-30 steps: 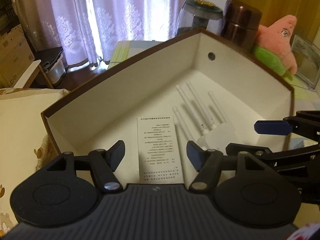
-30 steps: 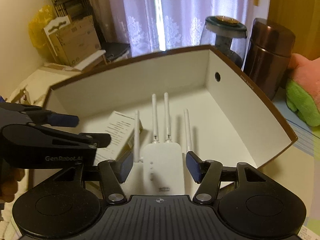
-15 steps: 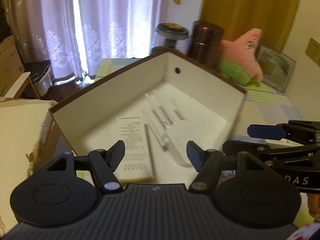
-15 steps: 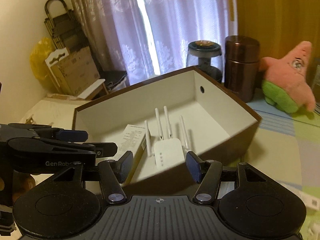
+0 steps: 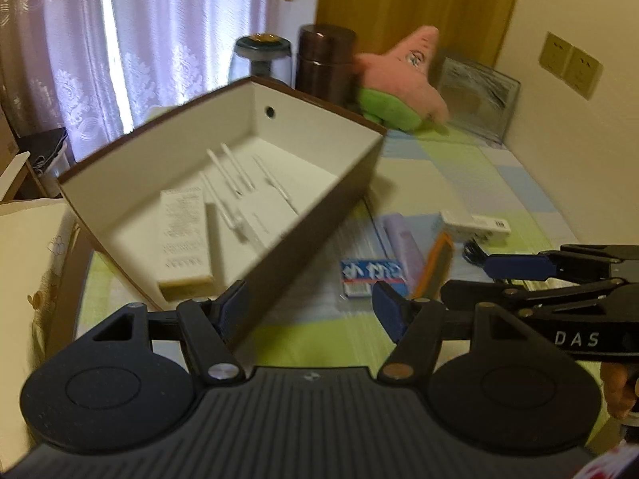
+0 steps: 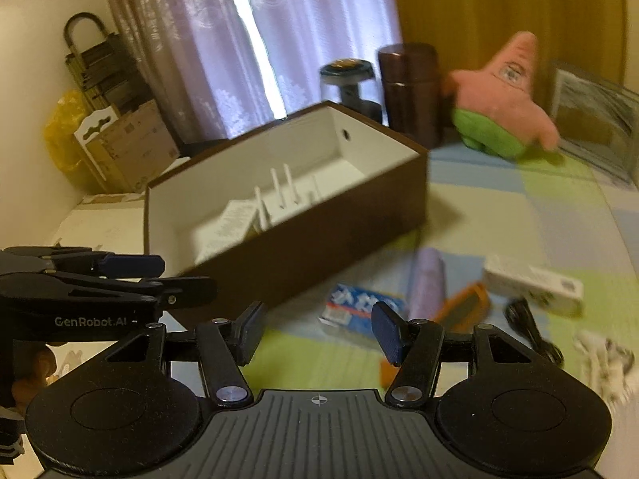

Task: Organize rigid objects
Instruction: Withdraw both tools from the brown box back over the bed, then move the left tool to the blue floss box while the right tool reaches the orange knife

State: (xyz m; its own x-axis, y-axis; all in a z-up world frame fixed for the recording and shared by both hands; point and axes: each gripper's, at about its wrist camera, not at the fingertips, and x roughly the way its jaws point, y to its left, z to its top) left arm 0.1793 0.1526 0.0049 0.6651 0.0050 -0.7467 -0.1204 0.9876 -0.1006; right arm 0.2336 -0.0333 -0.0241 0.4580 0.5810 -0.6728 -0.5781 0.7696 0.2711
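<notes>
A brown box with a white inside [image 5: 307, 215] [image 6: 319, 235] stands on the table. In it lie a white router with antennas [image 5: 255, 207] [image 6: 285, 195] and a white printed carton [image 5: 183, 235] [image 6: 229, 227]. My left gripper [image 5: 307, 307] hangs open and empty near the box's front corner. My right gripper [image 6: 319, 329] is open and empty too, above loose items on the mat: a blue packet [image 5: 371, 273] [image 6: 359, 305], a lilac roll [image 5: 403, 239] [image 6: 425, 283], an orange-edged flat object [image 5: 435, 259] [image 6: 465, 305], a white carton [image 5: 475, 225] [image 6: 531, 281] and a black cable [image 6: 531, 327].
Behind the box stand a brown canister [image 6: 411, 92], a glass jar with a dark lid [image 6: 349, 80], a pink and green plush star [image 6: 503, 103] and a framed sheet [image 6: 595, 119]. A crumpled white thing [image 6: 607, 359] lies at the right. Cardboard boxes [image 6: 127, 143] sit left of the table.
Both grippers have drawn back and up out of the box, which now looks smaller. The loose items on the mat to its right have come into view. The jaws kept their width.
</notes>
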